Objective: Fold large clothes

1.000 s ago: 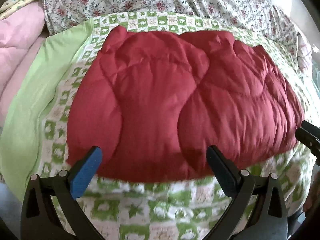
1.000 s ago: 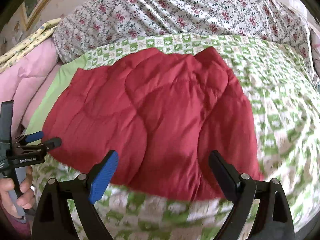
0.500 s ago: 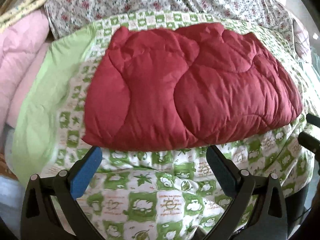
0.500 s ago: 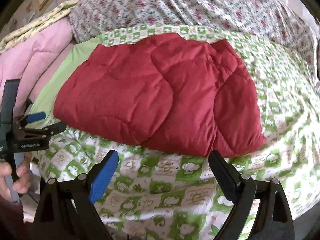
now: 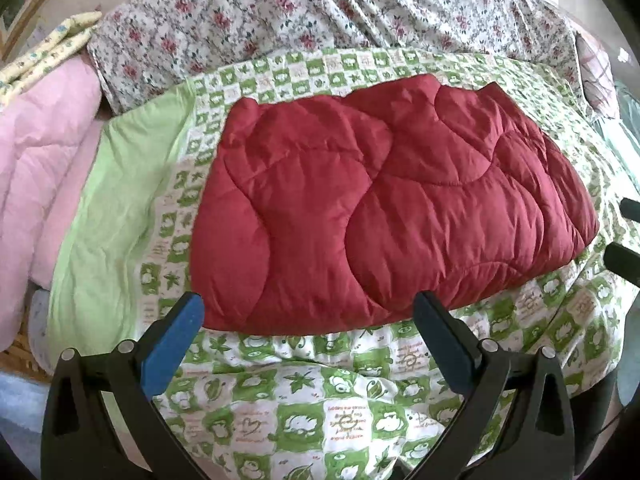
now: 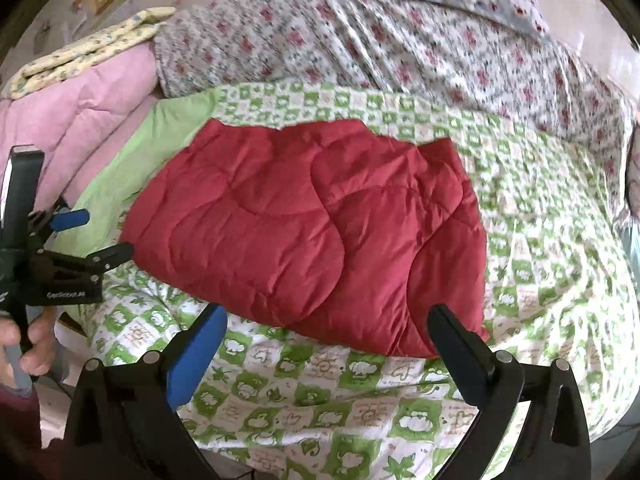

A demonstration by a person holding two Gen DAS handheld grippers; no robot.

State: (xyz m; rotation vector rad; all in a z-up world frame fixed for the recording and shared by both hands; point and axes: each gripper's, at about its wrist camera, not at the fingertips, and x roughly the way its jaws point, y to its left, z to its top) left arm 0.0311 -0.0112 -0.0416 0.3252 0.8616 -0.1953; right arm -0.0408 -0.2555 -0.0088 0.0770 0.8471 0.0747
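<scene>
A red quilted garment [image 5: 380, 208] [image 6: 312, 232] lies folded into a flat block on the green-and-white checked bedspread [image 5: 304, 412] [image 6: 532, 208]. My left gripper [image 5: 308, 304] hovers open above the bed's near edge, just short of the garment's front edge, with nothing between its fingers. It also shows at the left of the right wrist view, left gripper [image 6: 94, 236], held by a hand [image 6: 28, 348]. My right gripper [image 6: 328, 316] stands back from the garment's near right corner; its jaws are opening, with nothing between them. Its tips [image 5: 626, 256] peek in at the left wrist view's right edge.
A pink quilt [image 5: 36, 184] [image 6: 76, 120] is piled at the left, with a yellow flowered cloth [image 6: 88, 48] on top. A flowered sheet [image 5: 320, 12] [image 6: 360, 40] covers the back of the bed. The bedspread hangs over the near edge.
Both grippers have drawn back and up from the red garment. It now sits further off, and more of the checked bedspread shows in front of it.
</scene>
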